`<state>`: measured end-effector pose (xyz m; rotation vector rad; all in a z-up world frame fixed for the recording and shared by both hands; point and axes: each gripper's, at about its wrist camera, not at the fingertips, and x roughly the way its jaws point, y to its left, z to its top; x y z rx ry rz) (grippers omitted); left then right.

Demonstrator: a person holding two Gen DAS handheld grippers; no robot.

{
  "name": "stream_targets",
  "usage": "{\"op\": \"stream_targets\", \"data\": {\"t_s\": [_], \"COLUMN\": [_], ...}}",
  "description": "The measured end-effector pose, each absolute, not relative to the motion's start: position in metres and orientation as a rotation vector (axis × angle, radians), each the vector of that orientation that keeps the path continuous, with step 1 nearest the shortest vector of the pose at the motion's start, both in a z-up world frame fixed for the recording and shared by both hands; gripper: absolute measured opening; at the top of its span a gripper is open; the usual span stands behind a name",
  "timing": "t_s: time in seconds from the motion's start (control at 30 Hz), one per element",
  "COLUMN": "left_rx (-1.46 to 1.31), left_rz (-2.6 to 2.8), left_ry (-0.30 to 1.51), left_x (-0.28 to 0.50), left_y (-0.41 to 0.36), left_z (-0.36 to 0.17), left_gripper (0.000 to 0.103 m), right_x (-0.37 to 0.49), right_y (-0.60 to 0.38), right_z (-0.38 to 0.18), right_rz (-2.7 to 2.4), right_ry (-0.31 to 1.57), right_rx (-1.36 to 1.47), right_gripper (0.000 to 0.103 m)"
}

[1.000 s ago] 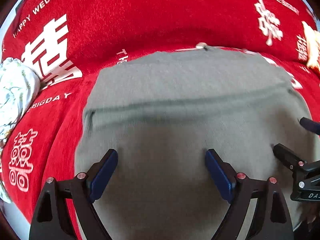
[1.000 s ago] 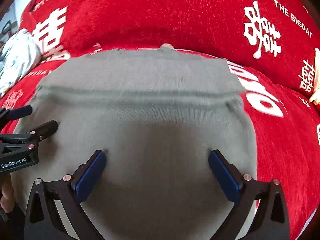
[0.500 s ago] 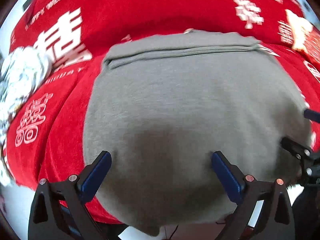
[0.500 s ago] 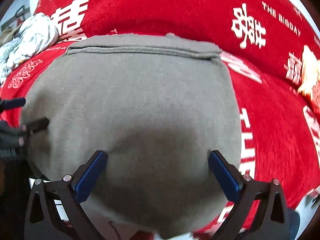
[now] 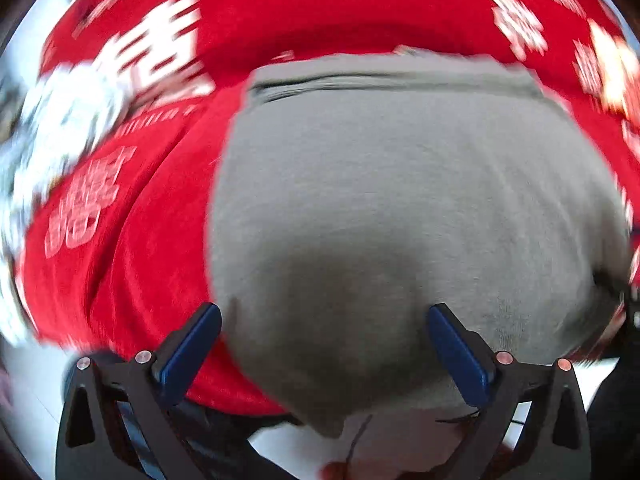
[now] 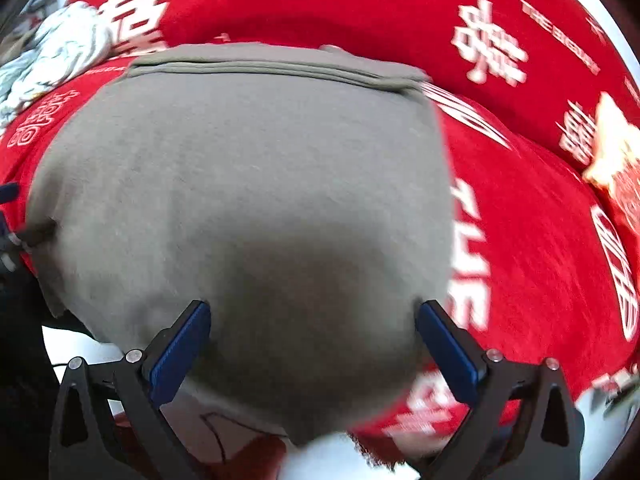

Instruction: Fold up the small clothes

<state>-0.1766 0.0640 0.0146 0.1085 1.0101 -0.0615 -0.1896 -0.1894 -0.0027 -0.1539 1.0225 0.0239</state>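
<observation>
Grey knit fills both views: the folded garment [image 5: 400, 208] lies flat on the red blanket [image 5: 140, 280], ahead of and partly under both pairs of fingers. Its far edge shows stacked layers, so at least one fold looks done. The left gripper [image 5: 324, 344] has just been opening; its fingers stand wide apart, gripping nothing, the cloth below them. The right gripper [image 6: 312, 340] is likewise spread wide and empty. Beyond the left fingers a crumpled white floral cloth [image 6: 60, 60] waits, seemingly unfolded. Whether the grey piece needs another fold I cannot tell; that cloth is probably next.
</observation>
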Motion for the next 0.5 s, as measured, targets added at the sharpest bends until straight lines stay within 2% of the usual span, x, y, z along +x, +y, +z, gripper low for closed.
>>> {"op": "stream_targets", "data": {"t_s": [0.17,0.23,0.27,0.33,0.37,0.4,0.43,0.47,0.5], "left_rx": [-0.155,-0.153,-0.162,-0.183,-0.184,-0.183,-0.176,-0.165,-0.153], "left_rz": [-0.048,-0.095,-0.132,-0.146,-0.167,-0.179,-0.194,-0.216,-0.229], "left_ry": [1.197,1.256,1.282,1.284,1.274,1.264,1.246,1.233,1.218], "left_x": [-0.169,-0.167,-0.166,-0.165,-0.166,-0.168,-0.171,-0.173,-0.174], "left_y": [0.107,0.099,0.094,0.091,0.089,0.088,0.088,0.086,0.086], "left_z": [-0.013,-0.025,-0.030,-0.032,-0.029,-0.025,-0.018,-0.012,-0.006], "left_gripper": [0.103,0.097,0.089,0.083,0.068,0.045,0.029,0.014,0.014], "right_x": [-0.208,-0.206,-0.207,-0.208,-0.209,-0.211,-0.212,-0.214,-0.218], "right_y": [-0.223,-0.225,-0.223,-0.216,-0.216,-0.218,-0.220,-0.222,-0.223], "right_z": [-0.011,-0.027,-0.033,-0.040,-0.038,-0.035,-0.033,-0.029,-0.024], "right_rz": [0.039,0.094,0.112,0.099,0.079,0.058,0.052,0.090,0.133], "right_ry": [1.134,1.213,1.231,1.252,1.246,1.233,1.228,1.222,1.215], "right_rx": [0.060,0.147,0.169,0.142,0.128,0.117,0.107,0.118,0.155], "right_gripper": [0.103,0.103,0.100,0.086,0.079,0.056,0.022,0.013,0.012]}}
